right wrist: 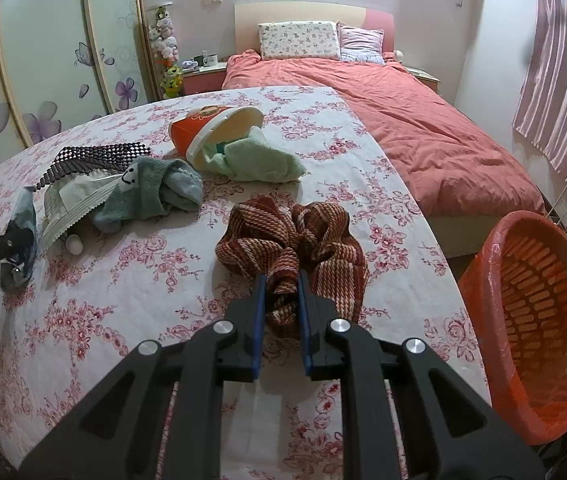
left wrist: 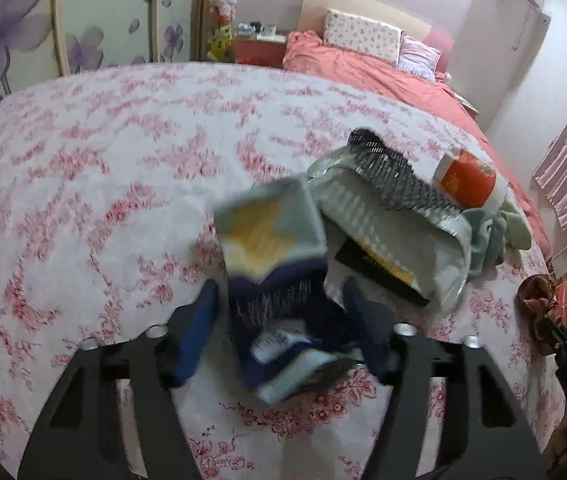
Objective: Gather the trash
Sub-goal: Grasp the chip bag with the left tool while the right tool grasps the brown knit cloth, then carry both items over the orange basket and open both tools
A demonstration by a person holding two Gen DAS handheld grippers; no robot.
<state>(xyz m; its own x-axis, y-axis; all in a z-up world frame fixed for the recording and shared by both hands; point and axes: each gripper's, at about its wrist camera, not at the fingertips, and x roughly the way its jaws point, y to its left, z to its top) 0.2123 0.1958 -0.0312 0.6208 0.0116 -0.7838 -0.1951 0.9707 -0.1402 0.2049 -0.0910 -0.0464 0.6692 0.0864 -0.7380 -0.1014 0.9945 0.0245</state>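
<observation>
1. Bedroom setting: faced a coral-covered bed (right wrist: pixel 403 128) far beyond both pairs of fingers.
2. Worked over a table (right wrist: pixel 123 280) in a pink floral cloth, spread beneath and ahead of the fingertips.
3. Had an orange lined basket (right wrist: pixel 479 280) close to the right of the right fingers, off the table edge, seemingly empty.
4. Clenched the right gripper (right wrist: pixel 281 276) on a striped red-brown cloth (right wrist: pixel 323 240), bunched between and just past its fingers and resting on the table.
5. Saw a silver foil bag (left wrist: pixel 383 216), an orange-banded cup (left wrist: pixel 467 180) and pale socks (left wrist: pixel 487 240) lying beyond the left fingers, off to their right.
6. Grasped a blue-and-yellow packet (left wrist: pixel 271 248) in the left gripper (left wrist: pixel 279 286); packet blurred, upright between the fingers, pads apparently pressing on it.
7. Judged the step as pick-up of the packet, first piece of trash, nothing binned yet.
8. Judged the next move: carry the packet rightward past the right fingers, release over the basket mouth; keep the jaws tight on the slippery wrapper meanwhile.
</observation>
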